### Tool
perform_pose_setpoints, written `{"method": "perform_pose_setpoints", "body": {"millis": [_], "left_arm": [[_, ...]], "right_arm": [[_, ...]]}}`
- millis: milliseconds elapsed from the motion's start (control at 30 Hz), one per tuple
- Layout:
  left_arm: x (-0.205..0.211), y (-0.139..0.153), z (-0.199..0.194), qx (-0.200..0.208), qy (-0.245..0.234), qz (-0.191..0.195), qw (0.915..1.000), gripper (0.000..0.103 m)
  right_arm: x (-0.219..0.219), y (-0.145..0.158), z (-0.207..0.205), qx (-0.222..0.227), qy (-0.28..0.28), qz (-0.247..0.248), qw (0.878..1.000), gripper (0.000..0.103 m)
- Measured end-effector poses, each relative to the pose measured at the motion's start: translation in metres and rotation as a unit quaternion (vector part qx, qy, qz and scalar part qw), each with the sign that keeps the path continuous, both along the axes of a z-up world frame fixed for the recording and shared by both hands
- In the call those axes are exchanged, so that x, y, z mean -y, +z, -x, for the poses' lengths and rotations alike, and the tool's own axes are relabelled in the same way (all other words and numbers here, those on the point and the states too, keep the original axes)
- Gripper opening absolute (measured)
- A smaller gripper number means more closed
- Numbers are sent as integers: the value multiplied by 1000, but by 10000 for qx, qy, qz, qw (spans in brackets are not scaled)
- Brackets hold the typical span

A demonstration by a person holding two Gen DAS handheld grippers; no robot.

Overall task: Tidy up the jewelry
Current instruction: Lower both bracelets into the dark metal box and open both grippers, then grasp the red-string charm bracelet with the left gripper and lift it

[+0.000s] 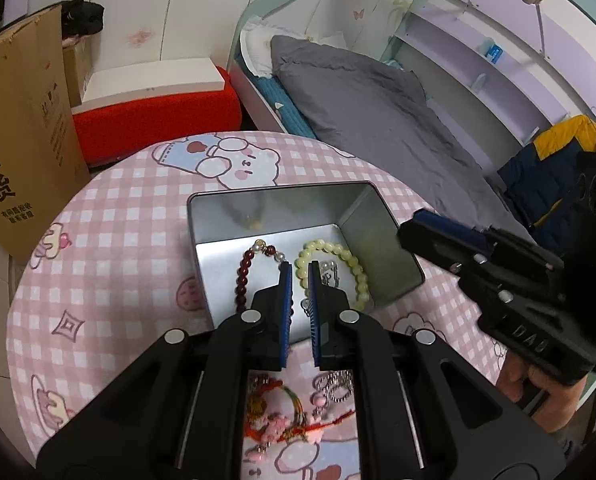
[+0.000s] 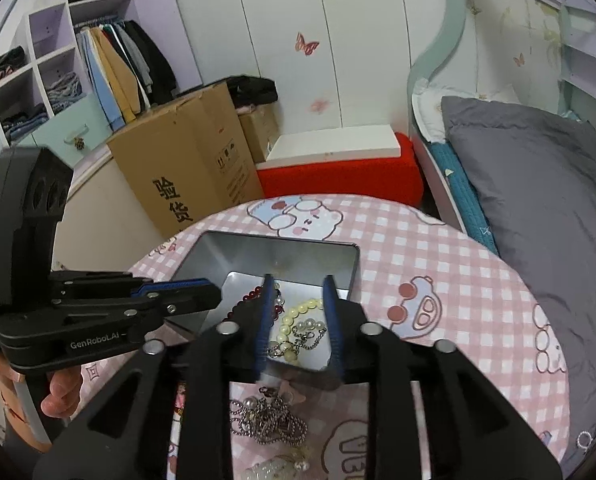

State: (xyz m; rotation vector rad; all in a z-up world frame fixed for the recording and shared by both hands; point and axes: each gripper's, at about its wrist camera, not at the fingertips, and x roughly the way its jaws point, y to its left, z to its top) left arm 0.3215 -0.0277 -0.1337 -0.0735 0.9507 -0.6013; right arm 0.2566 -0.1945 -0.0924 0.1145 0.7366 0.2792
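Observation:
An open silver tin [image 1: 361, 208] [image 2: 214, 248] stands on the pink checked table. Inside lie a dark red bead bracelet [image 1: 242, 276] [image 2: 254, 294], a pale yellow bead bracelet [image 1: 349, 260] [image 2: 294, 312] and a silver chain with pearls [image 1: 329, 274] [image 2: 305, 336]. My left gripper [image 1: 299, 266] hovers over the tin, jaws slightly apart and empty; it also shows in the right wrist view [image 2: 202, 286]. My right gripper [image 2: 298, 280] is open and empty above the tin's near edge; it also shows in the left wrist view [image 1: 409, 228]. Loose on the table lie a red cord bracelet with pink charms [image 1: 286, 420] and silver ball chains [image 1: 335, 388] [image 2: 266, 420].
A pearl piece [image 2: 274, 470] lies at the table's near edge. A cardboard box [image 1: 22, 128] [image 2: 186, 164] stands left of the table, a red stool [image 1: 154, 116] behind it and a bed with a grey duvet [image 1: 377, 120] to the right.

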Motion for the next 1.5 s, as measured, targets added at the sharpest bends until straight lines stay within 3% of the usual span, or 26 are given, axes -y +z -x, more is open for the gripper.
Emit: {"method": "perform_pose_setpoints", "body": {"millis": [300, 367, 400, 433, 867, 933, 1233, 1400, 1500], "left_arm": [[-33, 14, 55, 568, 409, -138, 9975, 10], [-40, 9, 66, 605, 539, -261, 9964, 43], [-45, 6, 73, 682, 688, -338, 9947, 75], [-49, 5, 78, 803, 807, -330, 9929, 76], [-60, -40, 98, 322, 976, -416, 9938, 75], [-61, -43, 93, 252, 1035, -374, 9936, 65], [-55, -52, 64, -3, 995, -296, 9946, 42], [-56, -59, 51, -189, 1023, -214, 9943, 35], [-54, -60, 46, -130, 1030, -415, 9937, 20]], "right_arm": [[7, 10, 50, 165, -40, 52, 9998, 33], [5, 4, 62, 116, -21, 89, 9999, 34], [3, 3, 65, 96, -19, 117, 9999, 34], [2, -1, 70, 64, -23, 165, 9998, 34], [-8, -39, 97, -388, -4, 168, 9991, 34], [-7, -40, 95, -393, 11, 161, 9991, 34], [-6, -44, 87, -426, 6, 206, 9989, 34], [-5, -45, 83, -431, 2, 214, 9988, 34], [-4, -45, 81, -435, 7, 206, 9988, 34]]}}
